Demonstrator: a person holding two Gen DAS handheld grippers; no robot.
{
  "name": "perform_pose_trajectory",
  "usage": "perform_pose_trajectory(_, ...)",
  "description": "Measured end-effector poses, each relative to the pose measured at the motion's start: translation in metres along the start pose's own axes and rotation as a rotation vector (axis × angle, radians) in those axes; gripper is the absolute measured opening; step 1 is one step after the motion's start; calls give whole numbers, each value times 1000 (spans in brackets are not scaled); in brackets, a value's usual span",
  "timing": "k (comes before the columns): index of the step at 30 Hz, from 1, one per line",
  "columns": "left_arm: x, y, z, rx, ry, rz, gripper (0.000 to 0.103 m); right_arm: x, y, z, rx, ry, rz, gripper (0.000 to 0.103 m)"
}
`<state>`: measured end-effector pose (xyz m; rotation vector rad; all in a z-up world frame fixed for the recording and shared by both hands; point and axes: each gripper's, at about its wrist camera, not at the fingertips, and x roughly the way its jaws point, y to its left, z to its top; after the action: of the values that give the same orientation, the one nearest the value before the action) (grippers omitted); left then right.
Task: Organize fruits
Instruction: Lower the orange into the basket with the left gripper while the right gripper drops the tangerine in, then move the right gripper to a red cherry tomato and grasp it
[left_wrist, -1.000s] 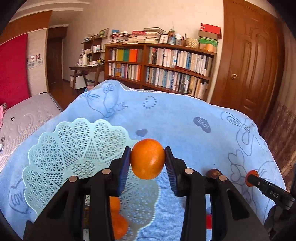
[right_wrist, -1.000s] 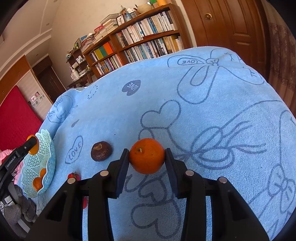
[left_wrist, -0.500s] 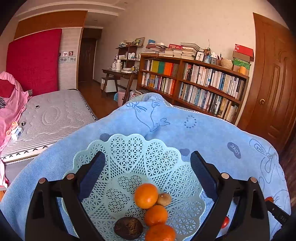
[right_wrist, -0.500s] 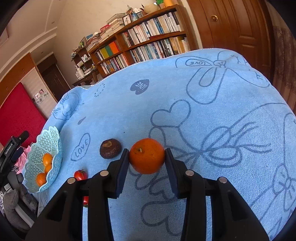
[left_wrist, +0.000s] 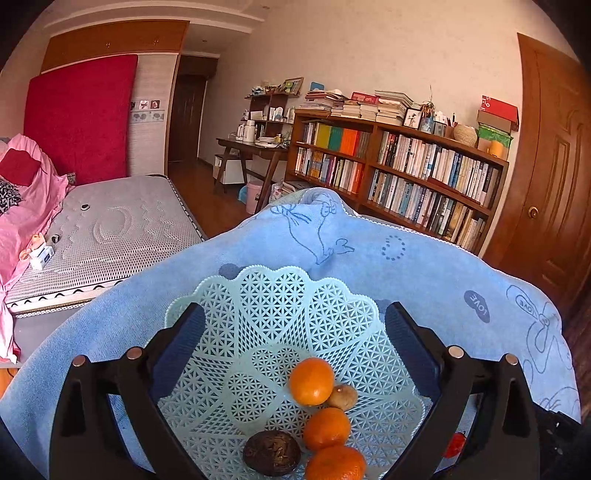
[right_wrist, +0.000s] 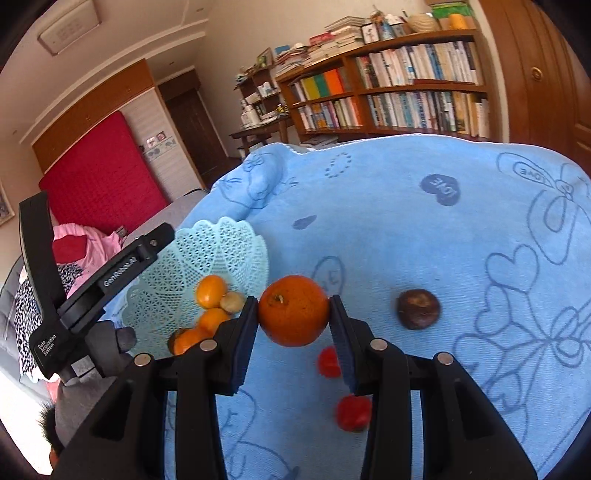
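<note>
Oranges are split between two places: three lie in the pale green lattice basket (left_wrist: 273, 306) with a dark round fruit (left_wrist: 271, 457) and a small brown one (left_wrist: 342, 397), while a fourth orange (right_wrist: 293, 309) is clamped between the right gripper (right_wrist: 293, 325) pads just beside the basket's scalloped rim. Open blue towel (right_wrist: 424, 240) is seen around a dark fruit (right_wrist: 418, 308) and two red fruits (right_wrist: 352, 412). The left gripper (left_wrist: 293, 332) is spread wide and empty above the basket, as half a second ago; the right one has been carried much nearer the basket.
</note>
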<state>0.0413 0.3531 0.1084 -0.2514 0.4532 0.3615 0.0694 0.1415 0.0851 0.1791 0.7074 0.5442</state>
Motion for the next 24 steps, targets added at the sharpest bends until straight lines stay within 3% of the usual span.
perform_pose_trajectory(7,1,16,2,-62,1,24,99,33,44,3,-79,59,58,39)
perform_pose_trajectory(13,5,24,0,-90,19,33,100,43,46,5,-59,65,72,42)
perform_pose_trajectory(18,6,22,-1,-84,22,21,100,25,25,8,-10,24,36,43)
perform_pose_trajectory(24,0,10,-4,-66,20,-24,100,1,-32,10,118,-38,-69,44)
